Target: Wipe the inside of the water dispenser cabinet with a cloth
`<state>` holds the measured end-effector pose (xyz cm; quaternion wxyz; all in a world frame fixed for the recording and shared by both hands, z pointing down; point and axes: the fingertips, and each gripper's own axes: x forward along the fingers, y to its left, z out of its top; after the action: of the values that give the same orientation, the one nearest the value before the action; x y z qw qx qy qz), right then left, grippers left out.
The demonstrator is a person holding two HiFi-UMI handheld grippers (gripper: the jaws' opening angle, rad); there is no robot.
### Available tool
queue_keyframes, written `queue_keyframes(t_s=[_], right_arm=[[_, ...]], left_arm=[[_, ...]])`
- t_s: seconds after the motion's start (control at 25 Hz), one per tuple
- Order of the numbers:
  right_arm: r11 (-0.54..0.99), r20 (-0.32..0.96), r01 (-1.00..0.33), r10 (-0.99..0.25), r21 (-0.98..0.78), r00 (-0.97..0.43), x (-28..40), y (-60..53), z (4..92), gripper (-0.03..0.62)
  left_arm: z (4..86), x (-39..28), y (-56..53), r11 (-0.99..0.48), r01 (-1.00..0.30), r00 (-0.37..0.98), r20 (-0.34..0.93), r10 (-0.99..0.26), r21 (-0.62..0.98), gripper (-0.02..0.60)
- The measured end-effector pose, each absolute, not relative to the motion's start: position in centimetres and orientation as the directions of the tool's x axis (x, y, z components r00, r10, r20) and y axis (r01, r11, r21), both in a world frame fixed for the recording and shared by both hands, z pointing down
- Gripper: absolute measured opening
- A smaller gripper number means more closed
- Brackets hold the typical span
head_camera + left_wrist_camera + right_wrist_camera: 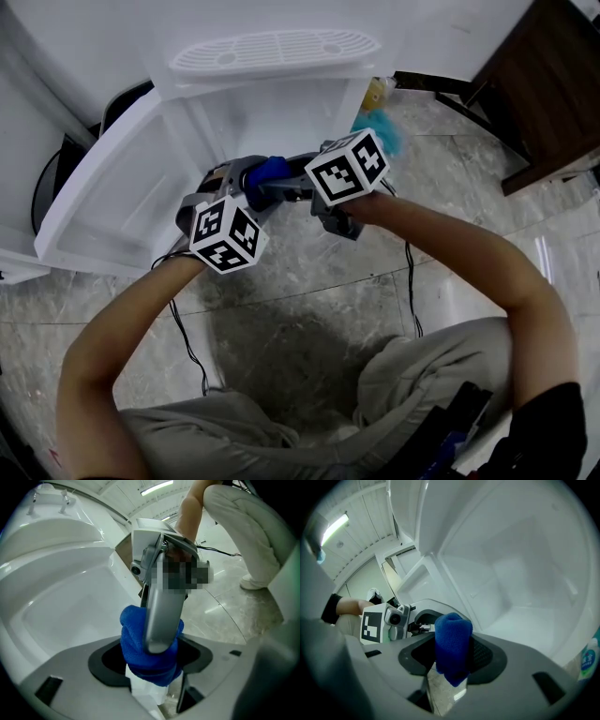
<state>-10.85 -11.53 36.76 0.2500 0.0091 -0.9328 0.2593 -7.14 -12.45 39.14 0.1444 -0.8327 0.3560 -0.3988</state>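
A blue cloth (269,171) hangs bunched between my two grippers in front of the open white cabinet (267,117) of the water dispenser. My right gripper (286,184) is shut on the blue cloth (452,644), which stands up as a roll between its jaws. One grey finger (161,616) of the right gripper lies across the cloth (133,641) in the left gripper view. My left gripper (246,178) faces the right one closely, its jaws wide on either side of the cloth without pressing it. The bare white cabinet interior (525,573) fills the right gripper view.
The cabinet door (103,202) stands open to the left. A ribbed drip tray (272,52) sits above the opening. A blue and yellow item (380,112) and a bottle (587,660) stand right of the cabinet. Dark wooden furniture (548,84) is at the far right on the marble floor.
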Motion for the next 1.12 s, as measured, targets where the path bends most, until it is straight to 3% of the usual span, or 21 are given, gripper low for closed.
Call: queue_keyframes(t_s=[0.24, 0.56, 0.72, 1.12], right_arm=[[0.873, 0.483, -0.154, 0.103, -0.463, -0.87, -10.2, -13.0, 36.7, 0.154], [0.883, 0.538, -0.278, -0.034, -0.378, -0.842, -7.9, -16.9, 37.5, 0.152], [0.894, 0.545, -0.302, -0.08, -0.331, -0.835, -8.0, -18.1, 37.6, 0.152], [0.934, 0.575, -0.341, -0.222, -0.107, -0.787, -12.8, -21.0, 39.6, 0.152]], left_arm=[[38.9, -7.8, -12.8, -0.706, -0.487, 0.456, 0.54, -0.707, -0.514, 0.27], [40.1, -10.1, -12.7, -0.706, -0.517, 0.417, 0.578, -0.701, -0.483, 0.263], [40.4, -10.9, -12.3, -0.71, -0.516, 0.405, 0.594, -0.695, -0.479, 0.009], [42.7, -12.3, -10.8, -0.748, -0.528, 0.427, 0.636, -0.642, -0.401, 0.008]])
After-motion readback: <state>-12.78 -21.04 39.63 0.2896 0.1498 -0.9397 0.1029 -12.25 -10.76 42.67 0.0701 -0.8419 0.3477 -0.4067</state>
